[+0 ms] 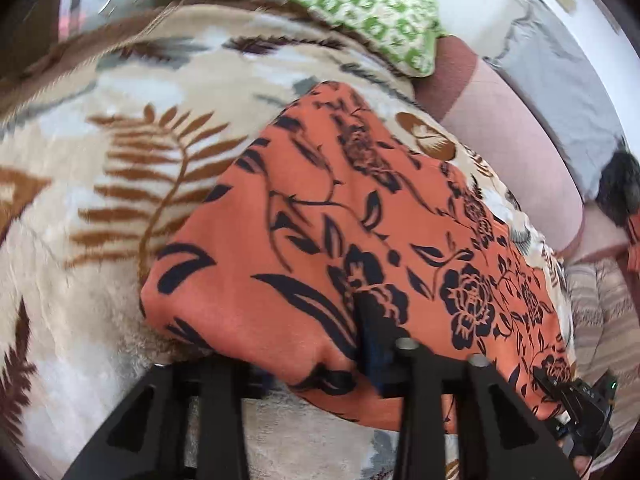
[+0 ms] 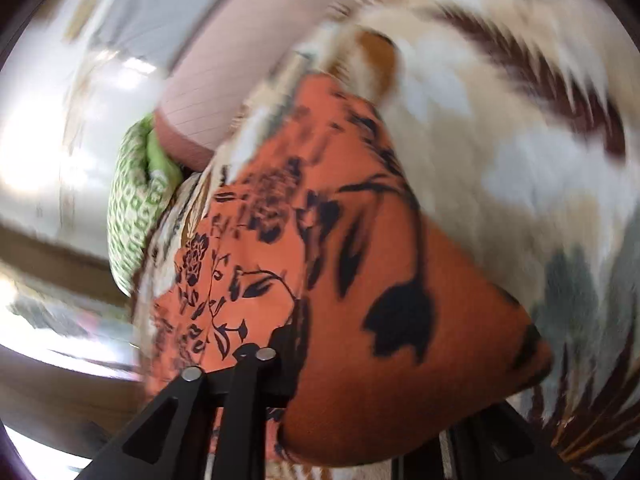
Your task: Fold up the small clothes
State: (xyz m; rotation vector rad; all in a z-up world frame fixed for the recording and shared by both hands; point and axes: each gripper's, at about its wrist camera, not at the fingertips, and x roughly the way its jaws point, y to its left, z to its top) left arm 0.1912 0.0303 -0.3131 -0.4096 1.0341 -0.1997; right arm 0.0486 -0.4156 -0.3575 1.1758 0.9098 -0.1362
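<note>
1. Presently, an orange cloth (image 1: 320,216) with a black flower print lies on a leaf-patterned blanket (image 1: 100,152) covering a bed.
2. The left gripper (image 1: 360,364) sits at the cloth's near edge. Fabric drapes over and between its fingers (image 1: 412,364), which look clamped on the cloth.
3. The right gripper (image 2: 280,360) also sits at the cloth's edge. In its blurred view the cloth (image 2: 360,260) bulges over the right finger and hides it; the left finger (image 2: 248,376) presses against a dark fold, so the fingers look clamped on the cloth.
4. From the left wrist view, the right gripper (image 1: 576,404) appears at the cloth's far right corner, touching it.
5. The cloth is raised into a ridge between the two grippers, with its far end resting on the blanket.
6. A green-and-white patterned pillow (image 1: 340,4) rests at the blanket's far edge; the right wrist view shows it (image 2: 136,208) beside a pink mattress edge (image 2: 224,80).
7. No containers appear in either view.
8. A grey cloth (image 1: 560,92) lies past the pink mattress edge (image 1: 500,132), apart from the orange cloth.
</note>
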